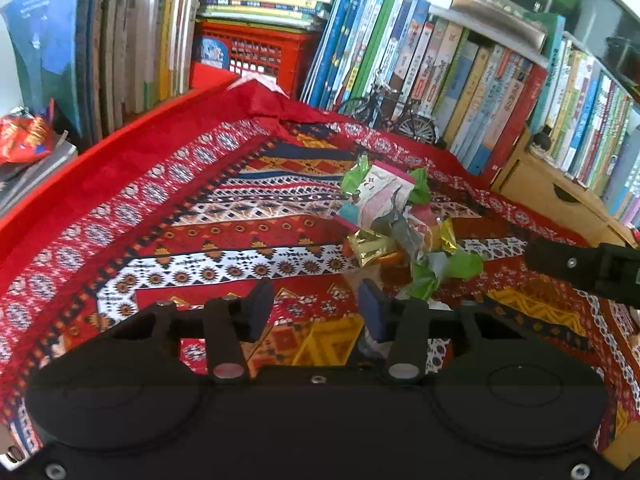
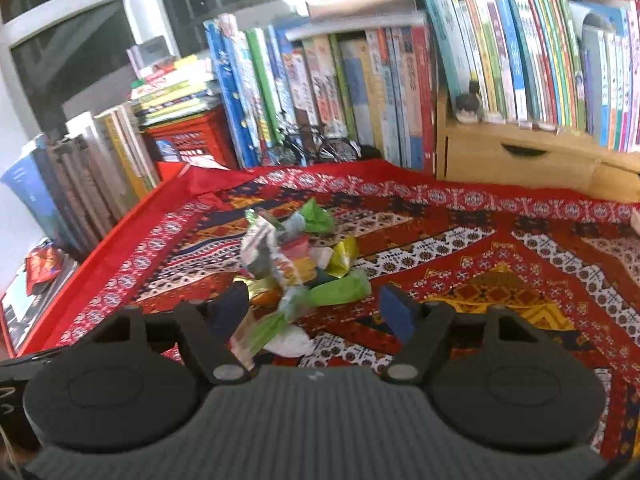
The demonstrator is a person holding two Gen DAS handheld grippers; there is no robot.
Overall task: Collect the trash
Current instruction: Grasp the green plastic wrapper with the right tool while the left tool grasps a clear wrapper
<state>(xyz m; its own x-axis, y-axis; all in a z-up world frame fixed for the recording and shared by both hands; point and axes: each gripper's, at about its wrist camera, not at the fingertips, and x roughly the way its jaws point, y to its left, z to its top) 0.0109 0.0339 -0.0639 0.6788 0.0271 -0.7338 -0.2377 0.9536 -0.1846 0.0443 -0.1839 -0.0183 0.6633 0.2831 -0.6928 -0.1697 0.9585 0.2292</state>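
A heap of crumpled wrappers (image 1: 400,224), green, gold, pink and grey, lies on the patterned red cloth (image 1: 200,240). My left gripper (image 1: 316,310) is open just short of the heap's near left side. Only cloth shows between its blue pads, and a bit of clear wrapper lies under the right finger (image 1: 372,312). The other gripper's black body (image 1: 580,268) comes in from the right edge. In the right wrist view my right gripper (image 2: 312,314) stands open around the near end of the heap (image 2: 296,256). A green and white wrapper (image 2: 276,328) lies between the pads, which do not press on it.
Rows of upright books (image 1: 460,80) line the back and right. A red crate (image 1: 256,52) under stacked books and a small model bicycle (image 1: 384,112) stand at the cloth's far edge. A wooden drawer unit (image 2: 520,156) is at the right, a red snack bag (image 1: 24,136) at the left.
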